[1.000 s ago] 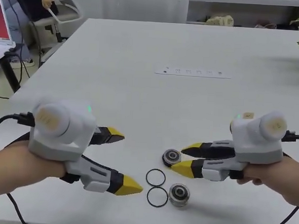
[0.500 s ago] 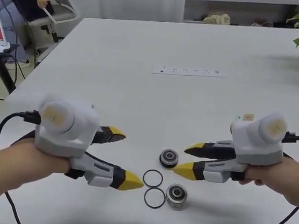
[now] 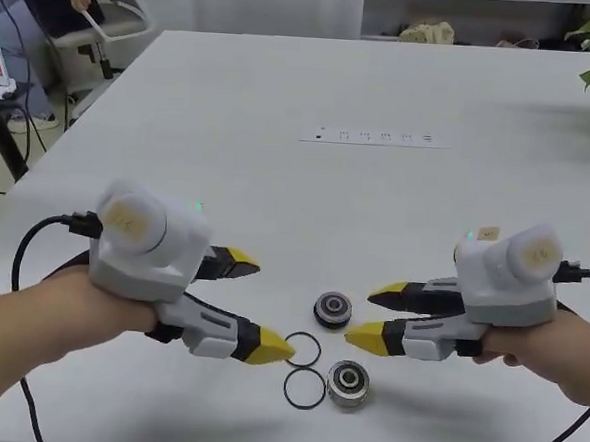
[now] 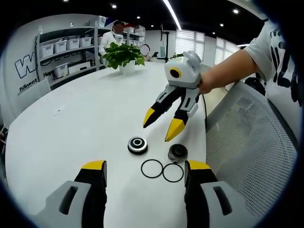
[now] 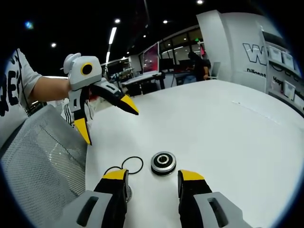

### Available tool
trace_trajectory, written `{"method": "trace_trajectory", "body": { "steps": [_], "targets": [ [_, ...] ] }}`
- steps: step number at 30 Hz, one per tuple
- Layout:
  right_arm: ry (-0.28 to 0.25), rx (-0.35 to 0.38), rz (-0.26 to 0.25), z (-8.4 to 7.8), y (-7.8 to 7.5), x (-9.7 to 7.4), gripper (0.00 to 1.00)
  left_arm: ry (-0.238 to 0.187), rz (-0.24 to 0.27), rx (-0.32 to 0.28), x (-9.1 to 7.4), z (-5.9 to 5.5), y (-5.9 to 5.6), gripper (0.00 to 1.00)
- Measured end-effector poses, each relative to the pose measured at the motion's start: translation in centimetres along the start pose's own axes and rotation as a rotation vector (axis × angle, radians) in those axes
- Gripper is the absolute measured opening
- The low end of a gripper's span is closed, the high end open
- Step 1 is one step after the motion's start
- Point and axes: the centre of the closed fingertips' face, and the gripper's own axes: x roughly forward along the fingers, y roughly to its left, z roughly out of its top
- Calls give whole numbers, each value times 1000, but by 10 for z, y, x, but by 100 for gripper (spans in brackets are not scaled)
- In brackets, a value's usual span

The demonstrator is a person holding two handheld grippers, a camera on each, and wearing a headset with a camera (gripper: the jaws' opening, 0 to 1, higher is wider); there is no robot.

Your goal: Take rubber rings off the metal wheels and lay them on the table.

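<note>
2 rings [image 3: 286, 387] off, btw tools. L tool [image 3: 273, 310], R tool [image 3: 359, 315]: jaws apart, empty. Next: grip wheel [image 3: 333, 308] ahead of R tool, prob. ringed.

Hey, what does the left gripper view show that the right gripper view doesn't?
Left gripper view alone: a potted plant, the right gripper, open, and both rubber rings lying whole, side by side. Right gripper view alone: the left gripper, open, and a red screen. Shared: the white table, the dark wheel and a mesh chair.
</note>
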Motion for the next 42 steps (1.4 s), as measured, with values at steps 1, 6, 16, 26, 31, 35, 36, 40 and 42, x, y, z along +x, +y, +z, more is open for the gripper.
{"method": "trace_trajectory", "body": {
  "steps": [1,6,16,26,31,35,36,40,42],
  "targets": [
    [0,0,0,0,0,0,40,0,0,-1,1,0,1,63],
    [5,4,-4,-3,-4,3,40,5,0,-6,5,-2,3,62],
    [12,7,-8,-8,-7,5,40,6,-1,-10,17,-2,11,60],
    [10,15,-10,-8,-10,6,40,11,-9,-7,29,1,14,56],
    [12,16,-7,-10,-11,8,40,11,-12,-12,35,2,16,54],
    [11,19,-4,-10,-10,9,40,13,-19,-16,41,3,16,52],
    [11,19,-4,-10,-10,9,40,13,-21,-17,43,3,16,51],
    [11,19,-4,-11,-11,9,39,13,-27,-22,49,4,15,48],
    [10,23,-5,-11,-11,10,39,14,-32,-21,52,5,15,46]
  ]
}}
